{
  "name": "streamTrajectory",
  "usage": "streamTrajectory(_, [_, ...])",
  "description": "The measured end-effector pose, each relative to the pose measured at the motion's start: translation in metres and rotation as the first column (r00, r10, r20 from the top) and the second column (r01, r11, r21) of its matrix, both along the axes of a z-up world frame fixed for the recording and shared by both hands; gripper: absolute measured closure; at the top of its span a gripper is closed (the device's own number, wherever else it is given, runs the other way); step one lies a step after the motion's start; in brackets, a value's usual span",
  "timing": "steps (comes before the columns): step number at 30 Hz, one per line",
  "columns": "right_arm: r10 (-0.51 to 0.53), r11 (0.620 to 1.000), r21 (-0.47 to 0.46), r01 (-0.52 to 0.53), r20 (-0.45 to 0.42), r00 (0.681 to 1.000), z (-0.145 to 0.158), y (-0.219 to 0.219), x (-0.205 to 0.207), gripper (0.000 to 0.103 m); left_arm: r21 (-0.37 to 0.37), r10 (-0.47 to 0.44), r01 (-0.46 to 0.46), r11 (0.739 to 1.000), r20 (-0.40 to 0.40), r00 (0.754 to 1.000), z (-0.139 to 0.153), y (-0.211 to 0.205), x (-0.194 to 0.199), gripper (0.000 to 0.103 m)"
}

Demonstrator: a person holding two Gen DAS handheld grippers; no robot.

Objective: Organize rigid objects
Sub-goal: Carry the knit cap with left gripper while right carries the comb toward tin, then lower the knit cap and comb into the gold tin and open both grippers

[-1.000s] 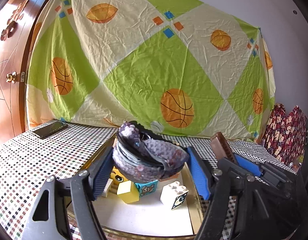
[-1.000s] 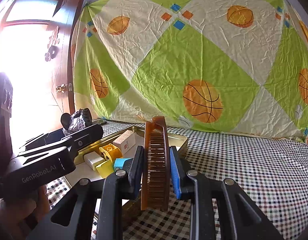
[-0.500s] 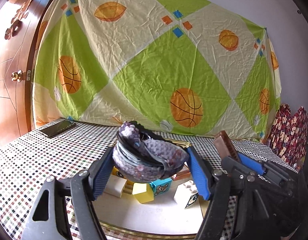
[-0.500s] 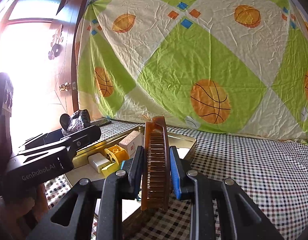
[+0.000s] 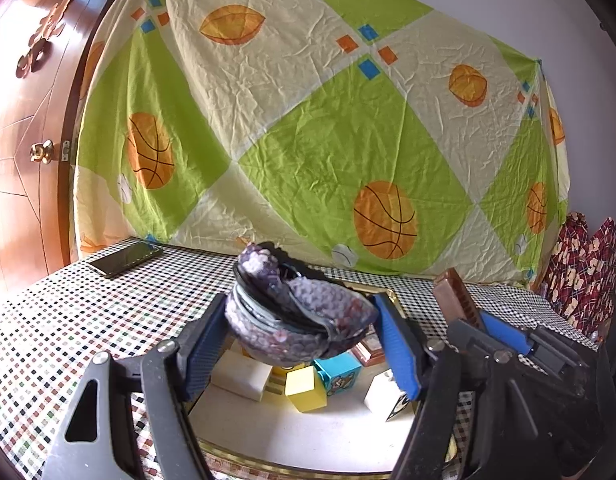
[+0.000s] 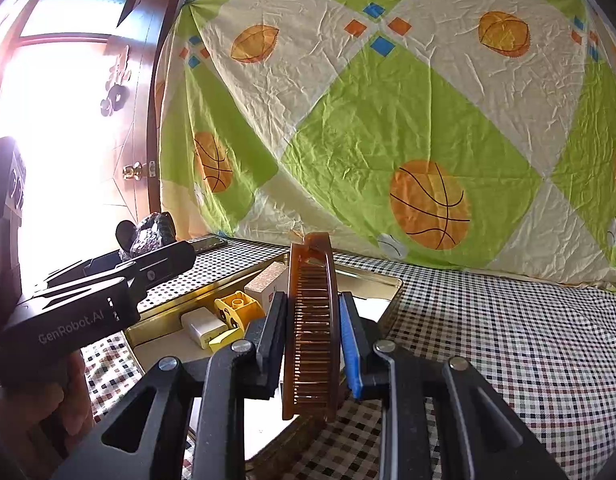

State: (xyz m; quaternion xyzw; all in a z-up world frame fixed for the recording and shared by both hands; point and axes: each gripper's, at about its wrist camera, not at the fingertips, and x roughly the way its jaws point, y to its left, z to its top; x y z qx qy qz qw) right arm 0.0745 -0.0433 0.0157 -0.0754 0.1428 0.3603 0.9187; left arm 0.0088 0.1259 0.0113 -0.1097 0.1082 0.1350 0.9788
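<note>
My left gripper [image 5: 299, 312] is shut on a purple-grey sequined bundle [image 5: 291, 320] with a dark lining, held between its blue pads [image 5: 392, 344] above the tray. In the right wrist view the same bundle [image 6: 149, 232] shows at the left, past the left gripper's black body [image 6: 107, 292]. My right gripper [image 6: 312, 320] is shut on a brown comb [image 6: 312, 300], which stands on edge over the tray's near right corner. The left wrist view shows the comb [image 5: 454, 296] at the right.
A gold-rimmed tray [image 5: 299, 440] on the checked tablecloth [image 6: 508, 340] holds a white block [image 5: 243, 374], a yellow block [image 5: 305, 388], a blue block [image 5: 340, 370] and a face-printed block [image 5: 390, 394]. A phone [image 5: 125, 258] lies far left. A basketball-print sheet [image 5: 308, 140] hangs behind.
Both views have drifted only slightly. The left gripper still holds the sequined bundle and the right gripper still holds the comb.
</note>
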Motion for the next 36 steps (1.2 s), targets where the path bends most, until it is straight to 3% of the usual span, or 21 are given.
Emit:
streamTrajectory(7, [0.016,1.000,-0.018,-0.016,0.006,1.000,0.000,0.013,0.001,0.076,0.006,0.012,-0.012,1.000,-0.033,0.999,-0.001,0.009,0.006,0.031])
streamTrajectory(15, [0.028,0.999,-0.038,-0.029,-0.014,1.000,0.007,0.029,0.010,0.075,-0.003,0.009,-0.009,1.000,-0.124,0.992,-0.002,0.021,0.021,0.031])
streamTrajectory(27, [0.005,0.994,-0.110,-0.025,-0.175,0.985,0.002,0.059,0.049,0.075,0.029,-0.015,0.023,0.999,-0.233,0.972,-0.007,0.025,0.044,0.031])
streamTrajectory(36, [-0.017,0.988,-0.155,-0.019,-0.225,0.974,-0.004,0.067,0.058,0.075,0.035,-0.030,0.042,0.998,-0.283,0.959,-0.012,0.028,0.056,0.031])
